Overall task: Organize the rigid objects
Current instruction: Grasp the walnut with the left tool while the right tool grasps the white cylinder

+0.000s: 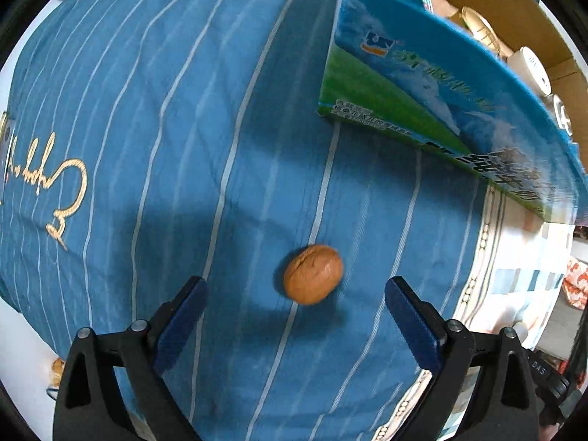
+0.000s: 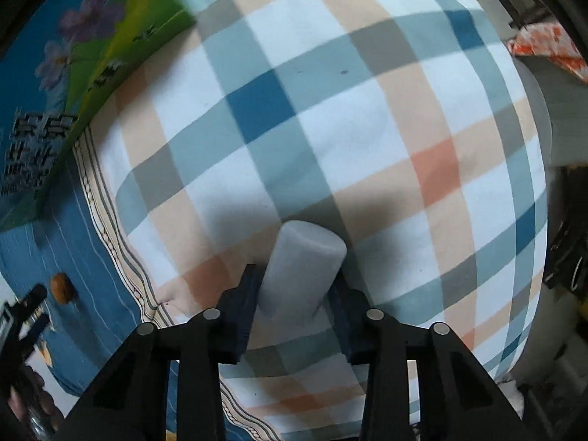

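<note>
A brown walnut (image 1: pixel 313 274) lies on the blue striped cloth (image 1: pixel 183 128). My left gripper (image 1: pixel 296 290) points down over it, jaws wide open, the nut between the blue pads and touching neither. In the right wrist view my right gripper (image 2: pixel 294 279) is shut on a white foam cylinder (image 2: pixel 303 275), its pads pressed on both sides, over the checked cloth (image 2: pixel 330 128). The same walnut (image 2: pixel 61 287) shows small at the left of that view, with the left gripper's fingers (image 2: pixel 33 297) beside it.
A blue and green cardboard box (image 1: pixel 441 84) stands behind the walnut, holding several bottles and jars (image 1: pixel 529 66). The same box (image 2: pixel 73 73) shows at the upper left of the right wrist view. An orange patterned item (image 2: pixel 547 47) lies at the far right.
</note>
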The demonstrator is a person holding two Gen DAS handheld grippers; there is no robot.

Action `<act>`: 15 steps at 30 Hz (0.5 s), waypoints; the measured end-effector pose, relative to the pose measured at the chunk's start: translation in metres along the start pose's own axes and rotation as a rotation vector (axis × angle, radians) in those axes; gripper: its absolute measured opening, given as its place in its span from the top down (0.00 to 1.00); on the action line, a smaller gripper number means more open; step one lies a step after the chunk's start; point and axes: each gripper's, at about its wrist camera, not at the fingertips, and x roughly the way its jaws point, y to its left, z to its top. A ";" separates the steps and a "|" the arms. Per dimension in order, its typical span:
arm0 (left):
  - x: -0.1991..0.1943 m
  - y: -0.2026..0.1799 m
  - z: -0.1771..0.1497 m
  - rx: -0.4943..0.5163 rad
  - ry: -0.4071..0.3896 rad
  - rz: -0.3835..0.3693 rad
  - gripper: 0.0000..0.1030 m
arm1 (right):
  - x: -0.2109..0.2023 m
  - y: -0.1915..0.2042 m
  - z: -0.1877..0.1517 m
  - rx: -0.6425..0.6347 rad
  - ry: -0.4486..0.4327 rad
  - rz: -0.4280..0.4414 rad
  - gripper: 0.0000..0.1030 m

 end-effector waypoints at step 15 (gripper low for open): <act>0.035 -0.021 0.010 0.096 0.045 0.040 0.69 | 0.004 0.062 -0.017 -0.187 -0.004 -0.076 0.66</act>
